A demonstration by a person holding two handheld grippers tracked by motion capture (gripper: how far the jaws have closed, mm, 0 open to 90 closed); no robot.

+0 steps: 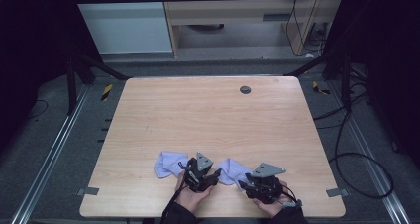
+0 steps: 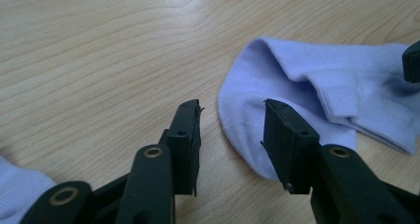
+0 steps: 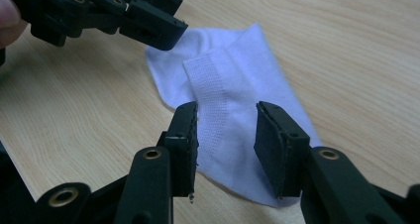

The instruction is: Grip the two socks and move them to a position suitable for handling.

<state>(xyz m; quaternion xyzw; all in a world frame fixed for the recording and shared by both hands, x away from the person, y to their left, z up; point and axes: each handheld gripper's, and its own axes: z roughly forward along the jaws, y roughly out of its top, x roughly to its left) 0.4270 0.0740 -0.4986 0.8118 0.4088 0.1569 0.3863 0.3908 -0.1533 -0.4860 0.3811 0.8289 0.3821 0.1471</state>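
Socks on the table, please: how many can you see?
2. One pale lilac sock lies left of the left gripper; the other sock lies between it and the right gripper, both near the table's front edge. Hands may hide more.

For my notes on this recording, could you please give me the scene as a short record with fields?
surface: wooden table
items: two pale lilac socks, left sock and right sock, lying flat
left gripper: jaws apart, over the right sock's rounded end, no grip visible
right gripper: jaws apart, straddling the same sock's ribbed cuff
held: nothing
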